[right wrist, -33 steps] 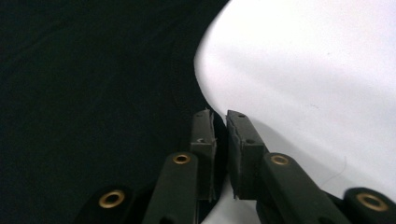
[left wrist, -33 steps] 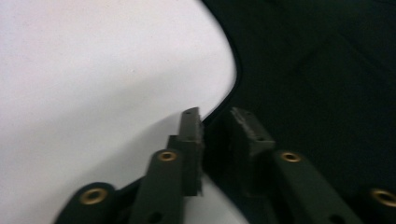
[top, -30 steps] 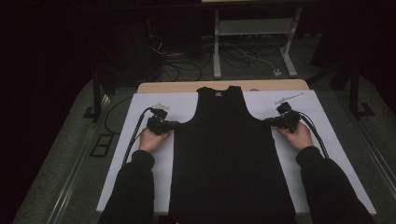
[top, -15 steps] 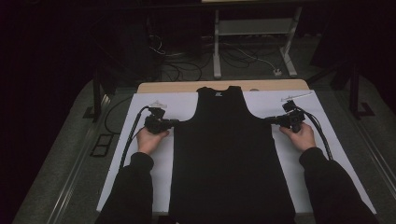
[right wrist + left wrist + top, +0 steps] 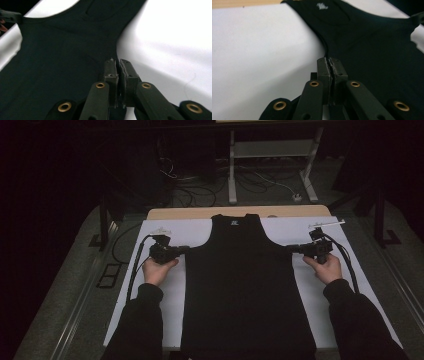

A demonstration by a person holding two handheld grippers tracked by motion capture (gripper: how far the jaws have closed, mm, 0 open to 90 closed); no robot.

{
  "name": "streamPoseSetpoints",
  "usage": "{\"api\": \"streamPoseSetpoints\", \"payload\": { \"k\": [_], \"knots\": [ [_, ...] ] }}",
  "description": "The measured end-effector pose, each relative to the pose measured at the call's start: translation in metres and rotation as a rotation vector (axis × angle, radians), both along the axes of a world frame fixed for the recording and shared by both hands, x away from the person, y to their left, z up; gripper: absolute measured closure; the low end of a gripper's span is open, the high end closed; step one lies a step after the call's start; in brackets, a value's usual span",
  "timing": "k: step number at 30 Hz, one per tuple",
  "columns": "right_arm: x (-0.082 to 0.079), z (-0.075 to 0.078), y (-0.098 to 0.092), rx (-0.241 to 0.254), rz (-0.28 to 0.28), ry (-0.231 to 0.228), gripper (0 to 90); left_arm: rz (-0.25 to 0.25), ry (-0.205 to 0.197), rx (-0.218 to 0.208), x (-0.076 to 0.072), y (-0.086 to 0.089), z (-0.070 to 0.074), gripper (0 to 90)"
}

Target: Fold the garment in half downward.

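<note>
Wooden table (image 5: 280,212), white sheet (image 5: 165,235) spread over it, black tank top (image 5: 245,285) lying flat on the sheet

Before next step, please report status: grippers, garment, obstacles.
Left gripper and right gripper shut on black sleeveless fabric top, at its side edges. Top flat on white sheet. Nothing in way.

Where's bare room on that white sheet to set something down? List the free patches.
Free: the far left corner of the white sheet, beyond the left tongs; the far right corner, beyond the right tongs. Narrower strips run between the black tank top and each forearm. Crowded: the middle, covered by the top, and both its side edges, where the tongs pinch it.
</note>
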State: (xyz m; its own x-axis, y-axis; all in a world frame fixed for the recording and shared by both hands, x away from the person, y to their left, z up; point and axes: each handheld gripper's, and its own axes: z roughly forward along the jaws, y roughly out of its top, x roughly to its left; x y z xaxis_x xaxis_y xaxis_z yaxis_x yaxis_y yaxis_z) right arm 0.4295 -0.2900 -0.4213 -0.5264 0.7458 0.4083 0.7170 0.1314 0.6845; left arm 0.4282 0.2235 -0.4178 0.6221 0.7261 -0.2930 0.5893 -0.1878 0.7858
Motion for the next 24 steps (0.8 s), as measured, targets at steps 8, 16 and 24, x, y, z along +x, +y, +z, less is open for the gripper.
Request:
{"api": "streamPoseSetpoints", "payload": {
  "k": [8, 16, 24],
  "knots": [
    [-0.014, 0.01, -0.008, 0.061, -0.01, 0.004, 83.7, 0.009, 0.01, -0.037, -0.009, 0.008, 0.003, 86.3],
    [-0.024, 0.012, -0.016, 0.094, -0.01, 0.018, 83.6, 0.002, 0.028, -0.045, -0.018, 0.009, 0.003, 86.2],
    [-0.03, 0.013, -0.016, 0.094, -0.003, 0.023, 83.5, -0.01, 0.036, -0.053, -0.027, 0.01, 0.006, 86.1]
  ]
}}
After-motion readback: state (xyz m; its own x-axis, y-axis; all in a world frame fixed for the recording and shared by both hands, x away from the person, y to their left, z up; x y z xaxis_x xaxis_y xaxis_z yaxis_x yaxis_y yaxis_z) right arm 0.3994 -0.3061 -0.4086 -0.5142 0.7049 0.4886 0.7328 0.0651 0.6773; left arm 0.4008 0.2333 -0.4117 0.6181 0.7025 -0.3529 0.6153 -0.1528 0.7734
